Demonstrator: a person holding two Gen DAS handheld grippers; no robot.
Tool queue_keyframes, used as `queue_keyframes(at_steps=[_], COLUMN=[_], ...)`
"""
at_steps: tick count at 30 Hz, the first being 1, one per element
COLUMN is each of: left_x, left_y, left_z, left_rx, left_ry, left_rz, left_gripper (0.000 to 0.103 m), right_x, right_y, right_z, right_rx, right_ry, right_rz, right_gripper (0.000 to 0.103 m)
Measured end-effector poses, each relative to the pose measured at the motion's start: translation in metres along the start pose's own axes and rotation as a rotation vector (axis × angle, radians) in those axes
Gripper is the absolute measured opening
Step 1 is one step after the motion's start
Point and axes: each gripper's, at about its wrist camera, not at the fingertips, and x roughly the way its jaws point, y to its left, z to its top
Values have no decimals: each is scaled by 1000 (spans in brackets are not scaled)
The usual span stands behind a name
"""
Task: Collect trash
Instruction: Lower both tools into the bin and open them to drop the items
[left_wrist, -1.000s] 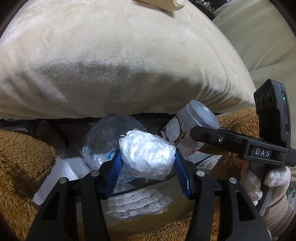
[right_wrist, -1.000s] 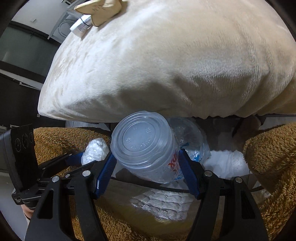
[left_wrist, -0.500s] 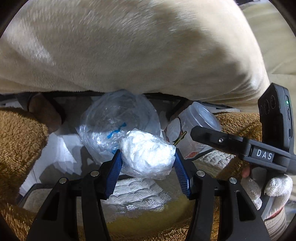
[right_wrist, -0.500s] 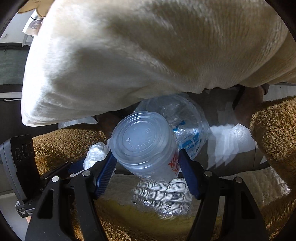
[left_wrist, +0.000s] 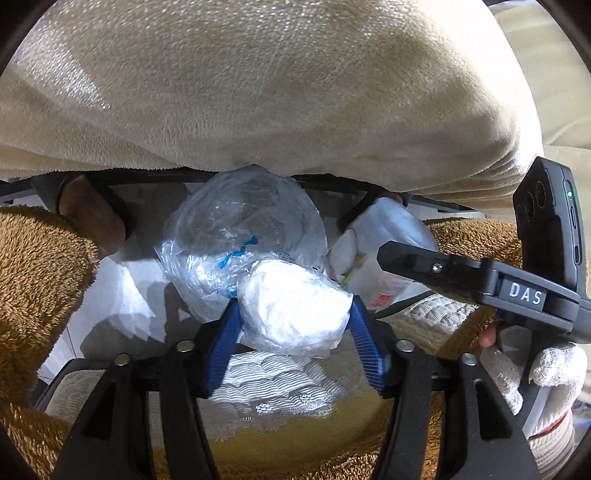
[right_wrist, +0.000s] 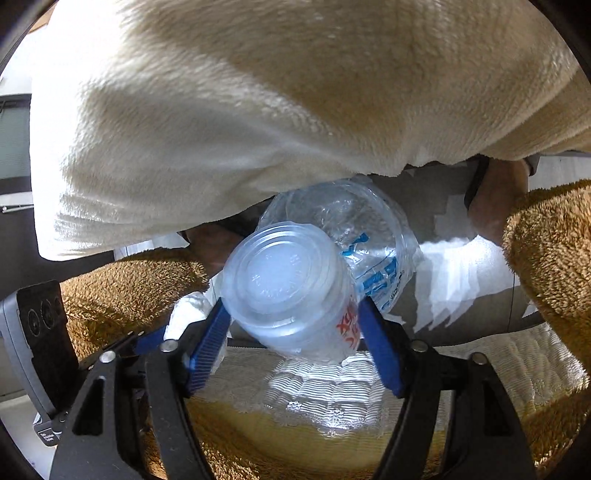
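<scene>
Left wrist view, nearest first: the left gripper (left_wrist: 293, 328) carries a white crumpled wad (left_wrist: 293, 308) at lower centre of the frame. Its jaws have just been opening; the wad sits between the blue pads, the left pad apparently touching it, the right pad at its edge. Whether any pressure remains cannot be told.

Right wrist view: the right gripper (right_wrist: 293, 332) has a clear plastic cup (right_wrist: 291, 291) between its blue pads at lower centre. These jaws have also just been opening. A small gap shows at the right pad; the grip appears released or nearly so.

Below both items lies a pale, lace-patterned surface (right_wrist: 332, 391), just beside brown fleece (right_wrist: 550, 266). Beyond them, at frame centre, is a clear plastic bag (right_wrist: 369, 236) with blue print. A cream blanket (right_wrist: 258, 110) overhangs the upper frame.

Step in hand, as judged: releasing both items onto the trash heap by the bag. To do it well, part the jaws fully before withdrawing, so neither pad drags its item, and lift clear of the blanket edge.

Orientation: the cup's long axis runs roughly along the line of sight, tilted, its round closed end towards the camera and up-left. The wad has no clear axis; it is slightly wider across the frame.
</scene>
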Motion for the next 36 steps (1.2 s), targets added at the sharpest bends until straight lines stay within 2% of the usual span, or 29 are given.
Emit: queue_keyframes(at_steps=[1,11,19,28,36], left_x=[0,-6,-24,-65,-116], left_y=[1,1,-2,-13,-21], left_z=[0,-1,-8,-18,-13], left_rx=[-4,-5,5,42,60], left_ry=[0,-30,-81,-182,-302], left_rz=[0,-3,-25,-49,-69], left_gripper=[70,71,71,71,71], right_x=[0,-6,-26,-73,-132], right_y=[-1,-1,5,23,50], right_z=[0,-2,-14,-28,-30], right_rx=[5,3,-32,-118,-206], right_ry=[0,-17,-59,-162,-288], right_rz=[5,23,42,66,106], right_gripper=[76,76,76,76,76])
